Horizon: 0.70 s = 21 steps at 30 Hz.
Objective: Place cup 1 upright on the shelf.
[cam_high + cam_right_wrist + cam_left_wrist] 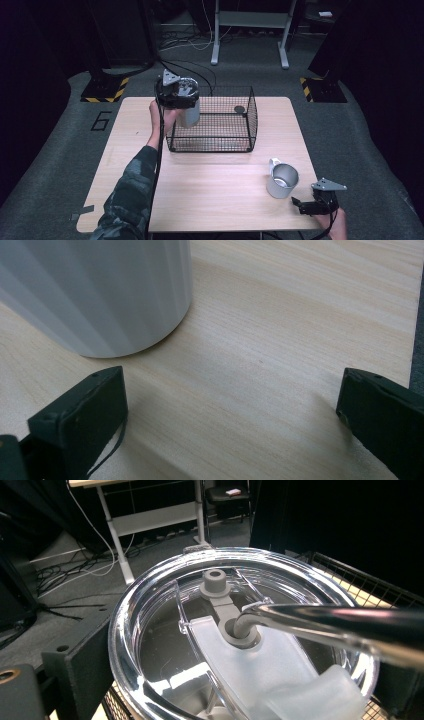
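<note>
A: Start close; what sits by the right gripper [304, 204]?

B: It rests low at the table's [215, 200] near right corner, jaws spread wide with nothing between them; just ahead stands a metal mug [281, 180], a plain brushed cylinder with a looped handle, open at the top. In the right gripper view the mug [100, 290] is a smooth grey curved wall standing on pale wood with fine straight grain [280, 340], near the one jaw but not touching it.

A: And farther off?

B: A black wire basket [215, 145], a square grid with rounded corners, stands toward the table's far edge; the left gripper [182, 102] holds a tumbler [190, 112] raised at the basket's far left corner, jaws clamped on its sides.

A: Does its own camera add anything?

B: Yes; the left gripper view looks down on the tumbler's clear glossy round lid [150, 645], a frosted sliding tab across it, and a shiny metal straw [325, 617] bent over from a grey rubber ring; the basket's mesh [360, 585] lies beyond the rim.
</note>
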Motion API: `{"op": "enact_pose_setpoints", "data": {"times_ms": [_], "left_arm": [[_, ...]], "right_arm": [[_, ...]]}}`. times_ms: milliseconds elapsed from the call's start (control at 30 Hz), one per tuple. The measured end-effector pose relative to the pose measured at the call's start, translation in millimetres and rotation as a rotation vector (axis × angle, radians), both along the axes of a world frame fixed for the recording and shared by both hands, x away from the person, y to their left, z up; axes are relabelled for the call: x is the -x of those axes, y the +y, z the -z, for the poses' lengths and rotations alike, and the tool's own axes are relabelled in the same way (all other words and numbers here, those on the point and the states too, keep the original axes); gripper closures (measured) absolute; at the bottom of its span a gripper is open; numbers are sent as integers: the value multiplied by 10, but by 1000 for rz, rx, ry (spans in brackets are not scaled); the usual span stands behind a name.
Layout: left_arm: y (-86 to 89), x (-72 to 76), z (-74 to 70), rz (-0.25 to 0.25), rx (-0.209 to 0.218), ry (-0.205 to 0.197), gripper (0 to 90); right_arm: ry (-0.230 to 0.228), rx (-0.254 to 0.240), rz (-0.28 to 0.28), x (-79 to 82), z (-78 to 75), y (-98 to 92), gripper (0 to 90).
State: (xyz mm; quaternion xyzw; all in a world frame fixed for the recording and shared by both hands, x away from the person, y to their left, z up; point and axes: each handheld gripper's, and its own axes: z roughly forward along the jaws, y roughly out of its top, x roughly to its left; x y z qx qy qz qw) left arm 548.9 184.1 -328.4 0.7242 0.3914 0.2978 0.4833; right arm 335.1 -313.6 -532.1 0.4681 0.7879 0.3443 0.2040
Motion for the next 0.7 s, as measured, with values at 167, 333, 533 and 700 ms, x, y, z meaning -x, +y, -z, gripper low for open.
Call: {"op": "enact_pose_setpoints", "data": {"times_ms": [167, 333, 533, 700], "left_arm": [[-41, -50, 86, -14, 1, 12, 41], [-72, -76, 152, -13, -6, 21, 41], [-117, -116, 218, -16, -16, 32, 41], [-152, -150, 279, -17, -21, 44, 41]], "right_arm": [[0, -1, 1, 0, 0, 1, 0], [-1, -6, 13, 0, 1, 10, 0], [-1, -3, 8, 1, 1, 6, 0], [0, 0, 2, 3, 0, 4, 0]]}}
